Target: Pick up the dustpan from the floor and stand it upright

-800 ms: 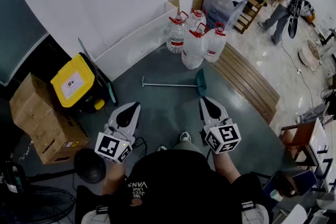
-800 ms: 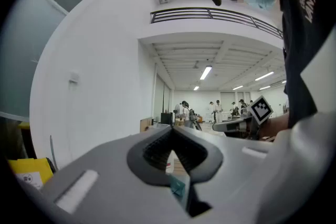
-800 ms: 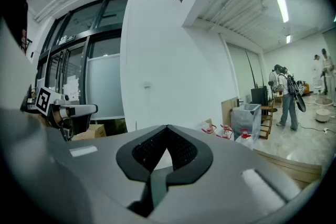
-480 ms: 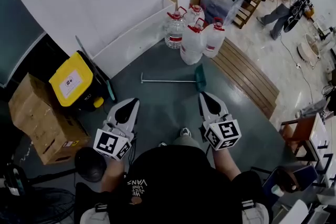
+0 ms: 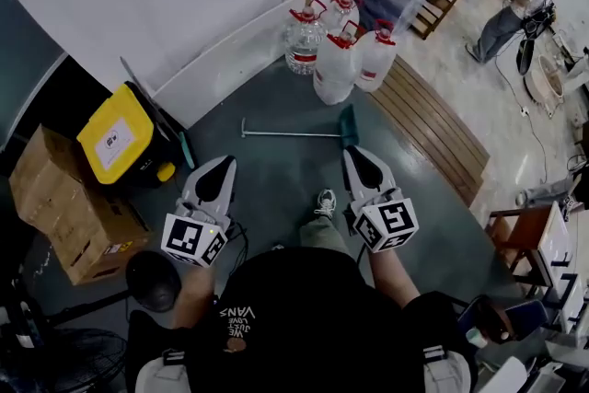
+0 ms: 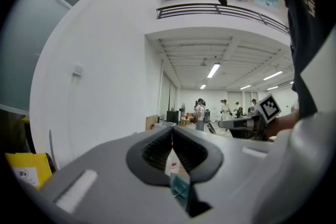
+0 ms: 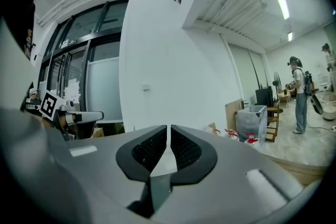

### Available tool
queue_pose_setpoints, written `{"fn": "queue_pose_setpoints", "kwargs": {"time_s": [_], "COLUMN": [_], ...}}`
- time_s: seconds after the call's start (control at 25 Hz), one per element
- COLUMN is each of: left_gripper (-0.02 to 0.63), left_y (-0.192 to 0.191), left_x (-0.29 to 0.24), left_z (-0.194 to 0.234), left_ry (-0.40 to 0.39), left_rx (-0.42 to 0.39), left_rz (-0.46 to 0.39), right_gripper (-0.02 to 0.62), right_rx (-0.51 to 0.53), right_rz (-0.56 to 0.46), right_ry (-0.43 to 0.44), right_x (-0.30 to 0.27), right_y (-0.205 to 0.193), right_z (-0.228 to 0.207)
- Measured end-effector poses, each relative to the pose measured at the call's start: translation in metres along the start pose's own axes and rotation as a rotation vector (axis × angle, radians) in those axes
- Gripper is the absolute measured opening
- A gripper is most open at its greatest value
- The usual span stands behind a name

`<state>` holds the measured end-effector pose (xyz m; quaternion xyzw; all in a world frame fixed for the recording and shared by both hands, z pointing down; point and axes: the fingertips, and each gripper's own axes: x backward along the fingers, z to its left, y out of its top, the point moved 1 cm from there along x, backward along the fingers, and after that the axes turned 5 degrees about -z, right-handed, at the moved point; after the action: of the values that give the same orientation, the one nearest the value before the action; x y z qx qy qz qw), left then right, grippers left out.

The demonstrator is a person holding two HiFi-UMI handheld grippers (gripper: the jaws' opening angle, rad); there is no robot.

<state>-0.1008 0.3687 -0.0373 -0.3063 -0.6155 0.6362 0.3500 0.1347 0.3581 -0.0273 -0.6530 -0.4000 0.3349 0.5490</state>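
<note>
The dustpan (image 5: 348, 126) lies flat on the dark green floor, its green pan to the right and its thin metal handle (image 5: 285, 134) stretching left. In the head view my left gripper (image 5: 218, 167) hovers short of the handle, and my right gripper (image 5: 355, 158) is just below the pan. Both grippers point level, are shut and hold nothing. In the left gripper view the jaws (image 6: 172, 134) meet, and a bit of the green pan (image 6: 180, 186) shows through the gap below them. In the right gripper view the jaws (image 7: 168, 134) are closed too.
Several big water bottles (image 5: 337, 55) stand by the white wall behind the dustpan. A yellow-lidded bin (image 5: 118, 135) and cardboard boxes (image 5: 64, 207) sit at the left, a wooden pallet (image 5: 437, 138) at the right. My shoe (image 5: 322, 202) is on the floor between the grippers. A person (image 5: 515, 9) walks far right.
The view has slid a little toward the dustpan, and my foot has stepped forward between the grippers. Both grippers stay shut and level.
</note>
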Motion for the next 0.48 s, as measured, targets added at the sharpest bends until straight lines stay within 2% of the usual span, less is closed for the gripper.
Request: {"fn": "queue_pose_setpoints", "kwargs": {"time_s": [0.24,0.32,0.48], "left_gripper": [0.054,0.055,0.063], "left_y": [-0.013,-0.018,-0.034], "left_x": [-0.07,-0.095,-0.14], "left_z": [0.008,0.014,0.026], "left_ry": [0.04,0.065,0.123], "left_rx": [0.047,0.055,0.091], "left_rz": [0.0,0.005,0.017], "right_gripper": [0.01,0.05,0.072], "right_rx": [0.0,-0.003,-0.001], "right_rz": [0.028,0.044,0.084], "right_ry": [0.064,0.09,0.146], "right_x": [-0.049,-0.068,-0.106], "right_y": [-0.001,-0.003,-0.01], "right_z": [-0.055,-0.075,-0.11]}}
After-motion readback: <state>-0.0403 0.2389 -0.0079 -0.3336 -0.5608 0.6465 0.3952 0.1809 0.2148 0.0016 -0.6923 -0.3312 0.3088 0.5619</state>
